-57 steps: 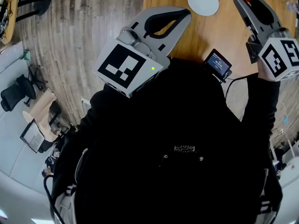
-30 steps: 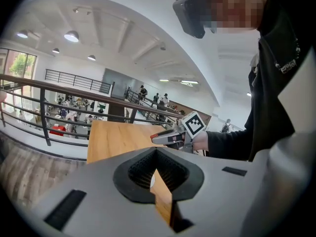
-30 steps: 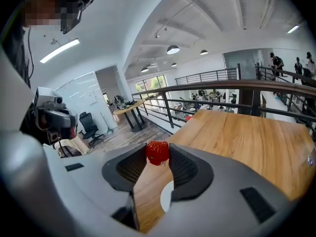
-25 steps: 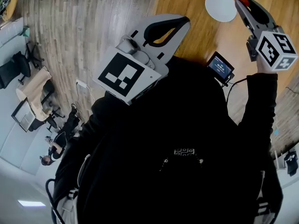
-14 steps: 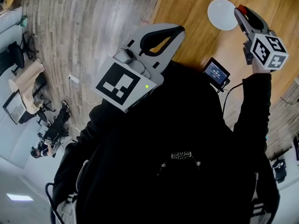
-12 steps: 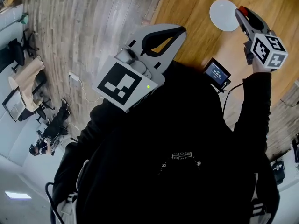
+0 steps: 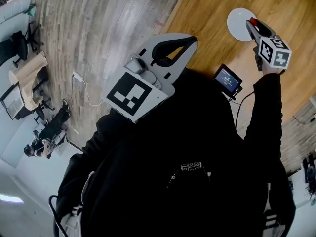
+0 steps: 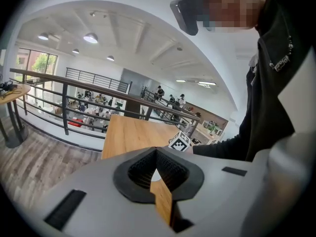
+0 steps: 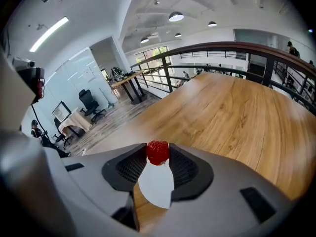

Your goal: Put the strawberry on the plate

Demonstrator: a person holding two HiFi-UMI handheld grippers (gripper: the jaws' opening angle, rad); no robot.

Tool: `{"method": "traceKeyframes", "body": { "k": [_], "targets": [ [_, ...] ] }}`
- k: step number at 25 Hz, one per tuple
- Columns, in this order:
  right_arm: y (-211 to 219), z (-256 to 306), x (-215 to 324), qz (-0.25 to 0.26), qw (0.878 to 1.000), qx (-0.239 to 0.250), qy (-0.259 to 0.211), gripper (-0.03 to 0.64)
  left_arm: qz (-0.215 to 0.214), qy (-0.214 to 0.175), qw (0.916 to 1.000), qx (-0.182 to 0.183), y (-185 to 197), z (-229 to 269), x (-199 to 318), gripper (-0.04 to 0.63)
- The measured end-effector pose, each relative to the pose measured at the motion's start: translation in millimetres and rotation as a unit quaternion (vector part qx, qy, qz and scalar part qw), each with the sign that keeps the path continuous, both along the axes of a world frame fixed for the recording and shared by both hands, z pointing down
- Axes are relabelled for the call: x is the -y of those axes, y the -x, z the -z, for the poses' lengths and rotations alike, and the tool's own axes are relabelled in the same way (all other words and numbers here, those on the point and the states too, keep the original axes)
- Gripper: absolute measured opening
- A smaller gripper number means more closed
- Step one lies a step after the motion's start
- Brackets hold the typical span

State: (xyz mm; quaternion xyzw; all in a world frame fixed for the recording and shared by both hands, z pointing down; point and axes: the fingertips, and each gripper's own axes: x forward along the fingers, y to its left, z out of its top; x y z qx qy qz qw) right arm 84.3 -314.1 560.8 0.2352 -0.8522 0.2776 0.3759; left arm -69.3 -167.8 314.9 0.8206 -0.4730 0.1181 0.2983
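A red strawberry (image 9: 158,152) is pinched between the tips of my right gripper (image 9: 158,158), which is shut on it. In the head view that gripper (image 7: 254,23) hangs over the right edge of the round white plate (image 7: 237,23), with the strawberry (image 7: 252,20) at its tip. Through the gap behind the jaws, the right gripper view shows the plate (image 9: 155,186) directly below on the wooden table (image 9: 237,117). My left gripper (image 7: 192,38) is held near my chest over the table's near-left edge. Its tips meet, and nothing is between them (image 8: 156,149).
A small black device with a lit screen (image 7: 227,79) and a cable lies at the table's near edge, between the two grippers. The table's left edge (image 7: 170,14) drops to plank floor. A railing (image 9: 222,51) runs beyond the far side. My dark torso fills the lower head view.
My right gripper has carried the strawberry leftward from beside the plate until its tip stands over the plate's right edge. The left gripper stays shut in about the same place.
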Motion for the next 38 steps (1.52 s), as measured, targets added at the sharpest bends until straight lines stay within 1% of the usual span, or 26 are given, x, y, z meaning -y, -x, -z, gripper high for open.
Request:
{"method": "traceKeyframes", "body": {
  "k": [3,6,13,16,19,21,24,26,28,31,33,35,38],
  "targets": [
    [2.3,-26.5,-8.7,0.009,1.000,-0.014,0.014,0.152,0.014,0.004,0.9998,-0.013,4.4,-1.0,-4.9,-0.002],
    [5.7,-38.9,-12.5,0.009,0.999,-0.021,0.022,0.152,0.012,0.000,0.9998,-0.016,6.1,1.1,-7.5,-0.002],
    [-4.3,-75.1,-26.3,0.006,0.998,-0.052,0.046,0.152,0.020,0.003,0.9996,-0.022,8.6,-3.2,-15.9,-0.002],
    [-5.3,-87.6,-28.4,0.017,0.996,-0.072,0.040,0.152,0.024,0.001,0.9995,-0.021,12.2,-4.5,-16.6,-0.002],
    [-12.9,-102.7,-28.4,0.026,0.995,-0.090,0.027,0.152,0.023,0.000,0.9996,-0.019,5.4,-12.3,-17.8,-0.002],
    [-16.4,-109.4,-26.5,0.027,0.995,-0.093,0.022,0.153,0.023,0.001,0.9996,-0.018,2.3,-16.4,-18.5,-0.002],
    [-10.9,-105.4,-29.3,0.032,0.994,-0.102,0.019,0.153,0.025,0.002,0.9995,-0.018,10.6,-11.6,-22.6,-0.002],
    [-4.1,-103.9,-31.6,0.049,0.992,-0.119,0.012,0.153,0.029,0.006,0.9994,-0.019,19.4,-11.6,-24.4,-0.002],
    [4.7,-107.1,-30.5,0.063,0.989,-0.131,0.001,0.153,0.030,-0.001,0.9993,-0.021,26.6,-15.0,-22.7,-0.003],
    [17.0,-104.2,-24.4,0.052,0.992,-0.118,0.002,0.170,0.018,-0.019,0.9993,-0.026,30.4,-16.6,-14.7,-0.002],
    [21.8,-100.6,-25.0,0.041,0.994,-0.103,0.009,0.176,0.007,-0.019,0.9994,-0.028,27.2,-17.0,-11.0,-0.002],
    [21.9,-102.3,-31.4,0.038,0.994,-0.098,0.012,0.198,-0.004,-0.020,0.9994,-0.029,20.5,-19.5,-11.1,-0.002],
    [17.0,-103.3,-36.4,0.025,0.995,-0.095,0.007,0.211,-0.023,-0.035,0.9985,-0.036,12.8,-20.2,-10.3,-0.002]
  ]
}}
